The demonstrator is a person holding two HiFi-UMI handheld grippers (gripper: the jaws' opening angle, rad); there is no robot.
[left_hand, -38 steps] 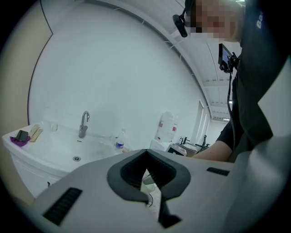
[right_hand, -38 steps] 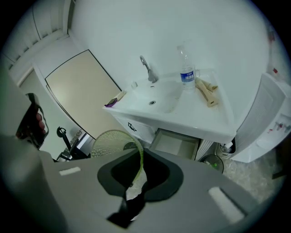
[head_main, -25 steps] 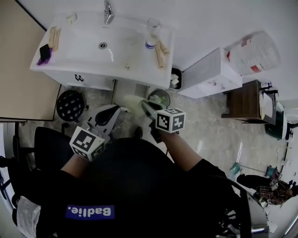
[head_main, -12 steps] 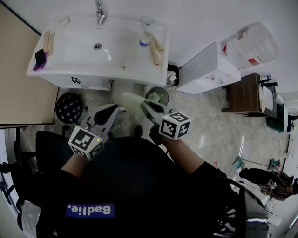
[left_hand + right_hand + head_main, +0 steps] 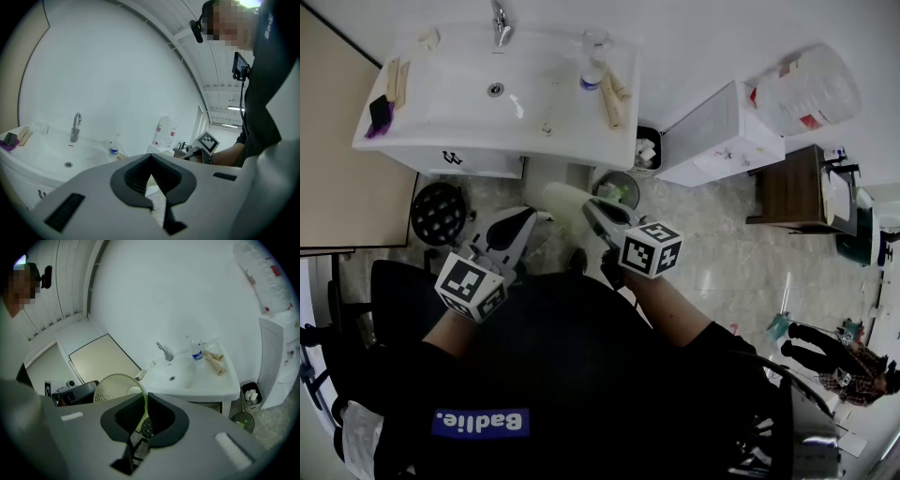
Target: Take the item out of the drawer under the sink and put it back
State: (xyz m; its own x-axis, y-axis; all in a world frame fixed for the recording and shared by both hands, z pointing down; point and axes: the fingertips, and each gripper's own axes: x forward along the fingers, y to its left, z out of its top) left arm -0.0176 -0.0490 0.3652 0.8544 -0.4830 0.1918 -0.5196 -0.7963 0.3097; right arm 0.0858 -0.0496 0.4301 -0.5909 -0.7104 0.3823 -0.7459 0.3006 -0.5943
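Head view looks steeply down on a white sink (image 5: 441, 117) set against the far wall, its tap (image 5: 500, 23) at the far edge and a clear water bottle (image 5: 592, 70) standing on its right rim. To the right of the sink sits a white cabinet (image 5: 717, 141), and further right a big upturned water jug (image 5: 811, 94). On the floor near the sink's left corner is a black stool (image 5: 439, 214); below its right end stand a small bin (image 5: 647, 152) and a round one (image 5: 619, 192). A person in a dark top holds both tools out over the floor, on the near side of the sink. The right tongs (image 5: 589, 208) are clenched on the thin rim of a pale green perforated strainer (image 5: 562, 199), which hangs in the air just short of the sink front, well clear of the floor. The left tongs (image 5: 542, 218), just left of the strainer, are drawn together with nothing between them.
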